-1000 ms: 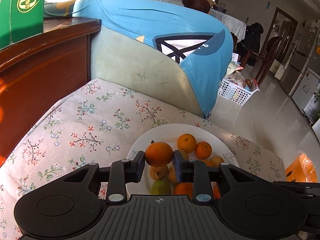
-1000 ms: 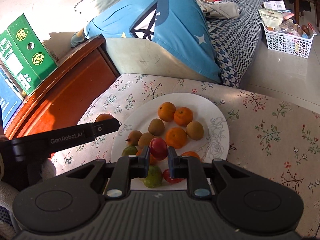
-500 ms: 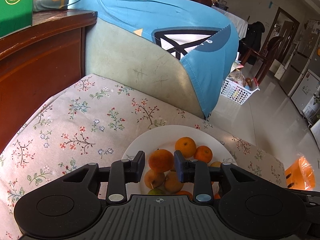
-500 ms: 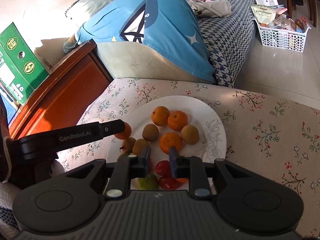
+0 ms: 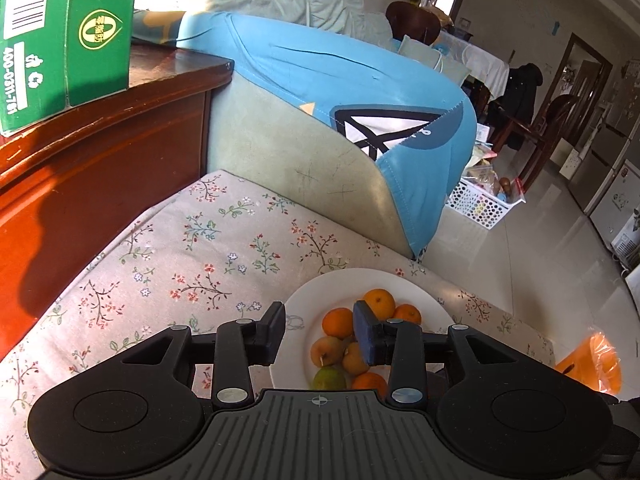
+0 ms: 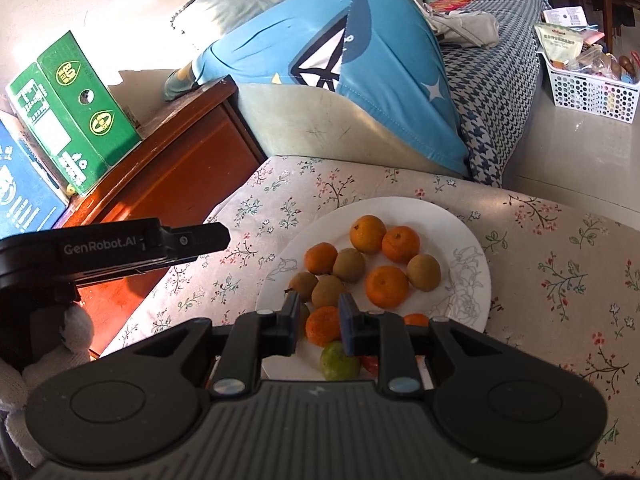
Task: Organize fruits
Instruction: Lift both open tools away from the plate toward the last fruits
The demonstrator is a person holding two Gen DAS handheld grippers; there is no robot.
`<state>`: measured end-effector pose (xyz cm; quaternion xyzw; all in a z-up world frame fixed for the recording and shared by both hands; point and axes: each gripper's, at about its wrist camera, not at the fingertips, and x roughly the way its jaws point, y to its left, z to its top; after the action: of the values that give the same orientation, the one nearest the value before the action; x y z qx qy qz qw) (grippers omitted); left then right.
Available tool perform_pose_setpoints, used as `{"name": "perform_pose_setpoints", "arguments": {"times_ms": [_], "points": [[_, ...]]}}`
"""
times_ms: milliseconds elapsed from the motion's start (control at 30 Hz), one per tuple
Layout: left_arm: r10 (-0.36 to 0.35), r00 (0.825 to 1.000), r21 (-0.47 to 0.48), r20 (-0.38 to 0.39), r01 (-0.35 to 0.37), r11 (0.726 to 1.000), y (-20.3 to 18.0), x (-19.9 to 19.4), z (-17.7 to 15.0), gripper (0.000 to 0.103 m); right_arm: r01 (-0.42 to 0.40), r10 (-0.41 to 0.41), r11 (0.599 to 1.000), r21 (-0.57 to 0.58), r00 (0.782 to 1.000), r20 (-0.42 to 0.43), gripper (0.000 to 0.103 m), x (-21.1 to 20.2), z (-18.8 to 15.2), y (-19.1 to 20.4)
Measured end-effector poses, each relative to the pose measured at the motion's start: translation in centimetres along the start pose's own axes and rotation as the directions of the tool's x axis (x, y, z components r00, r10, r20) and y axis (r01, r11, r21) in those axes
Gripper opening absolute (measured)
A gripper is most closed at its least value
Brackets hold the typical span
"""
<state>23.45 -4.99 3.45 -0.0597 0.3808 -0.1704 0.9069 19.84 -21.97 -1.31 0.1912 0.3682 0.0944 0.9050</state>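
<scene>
A white plate on the floral cloth holds several oranges, brown fruits, a green fruit and a red fruit at its near edge. My left gripper hovers over the plate. Its jaws are opening and nothing is between them. An orange lies on the plate below the gap. From the right wrist view the left gripper shows side-on, left of the plate. My right gripper hangs above the plate's near side, open by a narrow gap, holding nothing.
A wooden cabinet with a green carton stands left of the table. A sofa arm draped in blue cloth rises behind it. A white basket sits on the floor and an orange bag lies at the right.
The left gripper let go of its orange onto the plate, then rose and widened. The right gripper let go of the red fruit at the plate's near edge and drew back a little.
</scene>
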Motion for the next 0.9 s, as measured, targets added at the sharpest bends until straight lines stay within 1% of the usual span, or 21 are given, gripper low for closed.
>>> {"name": "perform_pose_setpoints", "arguments": {"times_ms": [100, 200, 267, 333, 533, 633, 733, 800, 900], "points": [[0.011, 1.0, -0.02, 0.002, -0.011, 1.0, 0.7, -1.1, -0.5, 0.036, -0.016, 0.015, 1.0, -0.02, 1.0, -0.006, 0.023, 0.0, -0.3, 0.5], [0.038, 0.999, -0.033, 0.002, -0.038, 0.999, 1.4, -2.1, -1.1, 0.037, -0.03, 0.029, 0.999, -0.036, 0.999, -0.019, 0.023, 0.0, -0.7, 1.0], [0.053, 0.999, -0.043, 0.004, -0.053, 0.998, 1.9, -2.7, -1.4, 0.039, -0.04, 0.039, 0.998, -0.049, 0.999, -0.027, 0.023, 0.1, -0.9, 1.2], [0.071, 0.997, -0.052, 0.01, -0.071, 0.996, 2.3, -3.3, -1.8, 0.045, -0.052, 0.05, 0.997, -0.06, 0.998, -0.035, 0.023, 0.2, -1.2, 1.5], [0.101, 0.995, -0.048, 0.015, -0.1, 0.994, 2.9, -4.6, -3.0, 0.045, -0.086, 0.078, 0.99, -0.111, 0.994, -0.074, 0.023, 0.8, -2.3, 2.6], [0.098, 0.995, -0.044, 0.004, -0.097, 0.994, 3.0, -4.6, -3.5, 0.045, -0.097, 0.086, 0.988, -0.124, 0.992, -0.093, 0.023, 1.2, -2.8, 3.1], [0.114, 0.993, -0.048, -0.011, -0.114, 0.992, 3.4, -4.4, -3.8, 0.045, -0.105, 0.09, 0.985, -0.139, 0.99, -0.111, 0.023, 1.6, -3.3, 3.6], [0.13, 0.991, -0.052, -0.031, -0.132, 0.99, 3.6, -4.1, -4.1, 0.045, -0.11, 0.091, 0.983, -0.149, 0.988, -0.125, 0.023, 1.9, -3.7, 3.8], [0.172, 0.983, -0.047, -0.066, -0.175, 0.983, 4.1, -3.7, -4.6, 0.046, -0.108, 0.083, 0.979, -0.174, 0.986, -0.143, 0.023, 2.4, -4.3, 4.2]]}}
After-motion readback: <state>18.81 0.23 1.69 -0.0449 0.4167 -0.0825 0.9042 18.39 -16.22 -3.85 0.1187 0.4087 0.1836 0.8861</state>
